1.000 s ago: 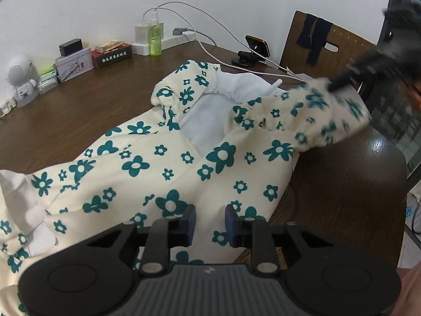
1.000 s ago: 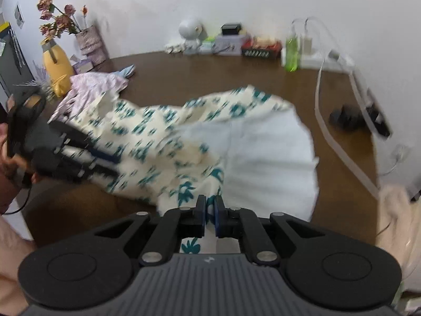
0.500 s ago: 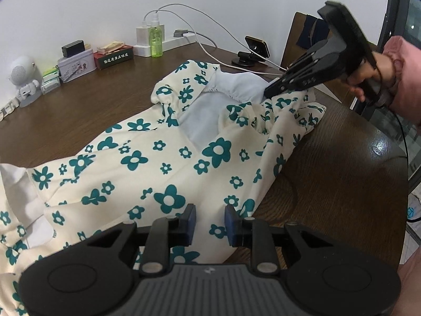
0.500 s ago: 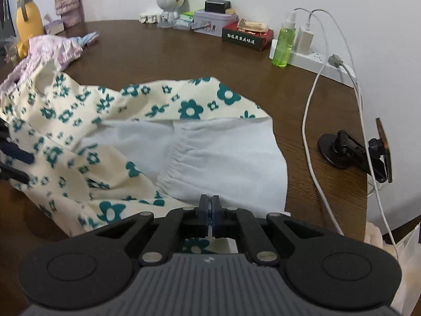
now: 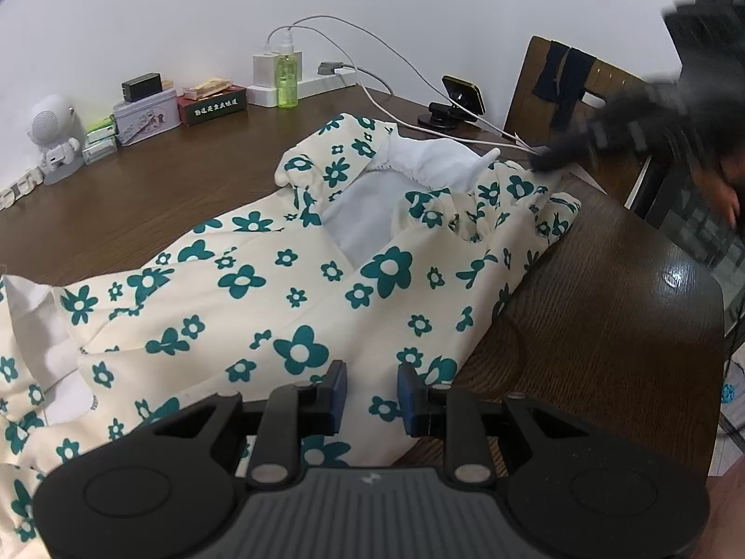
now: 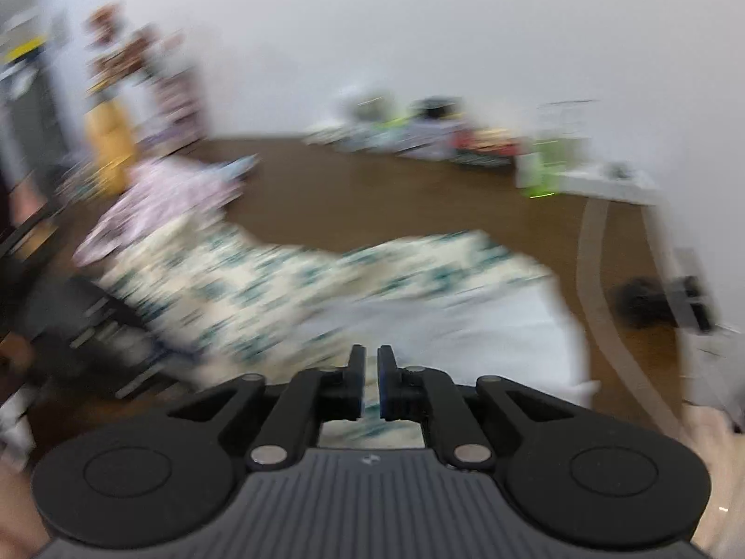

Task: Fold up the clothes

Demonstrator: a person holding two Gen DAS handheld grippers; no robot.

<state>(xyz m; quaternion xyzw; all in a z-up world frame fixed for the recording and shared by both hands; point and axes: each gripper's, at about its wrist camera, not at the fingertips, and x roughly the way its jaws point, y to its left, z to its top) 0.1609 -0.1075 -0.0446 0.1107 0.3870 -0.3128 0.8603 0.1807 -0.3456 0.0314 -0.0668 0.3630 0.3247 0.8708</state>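
The flowered dress (image 5: pixel 298 289) lies spread across the brown table (image 5: pixel 605 316), cream cloth with teal blossoms, its white lining (image 5: pixel 368 219) showing at the end nearest the chair (image 5: pixel 600 88). That end is bunched and rumpled, one edge right at the table's rim on the chair side.

The left gripper (image 5: pixel 371 393) hovers low over the near part of the dress, fingers parted with flowered cloth showing between them, nothing pinched. It looks poised rather than committed.

Over by the chair end of the dress, the right gripper (image 5: pixel 549 160) is a dark smear in the left camera, its tip just at the gathered hem. Its own camera is badly blurred; there the right gripper's fingers (image 6: pixel 356 375) stand a narrow slit apart with dress cloth showing beneath them, and I cannot tell whether any cloth is caught.

My read: this is the laying-out stage, no proper fold made yet. The next move, I'd judge, calls for a firm pinch on that gathered end and another on the near edge, then drawing the cloth flat before doubling it over. Watch the charging cables (image 5: pixel 396 107) lying beyond the dress from the left gripper; a wide sweep could snag them.
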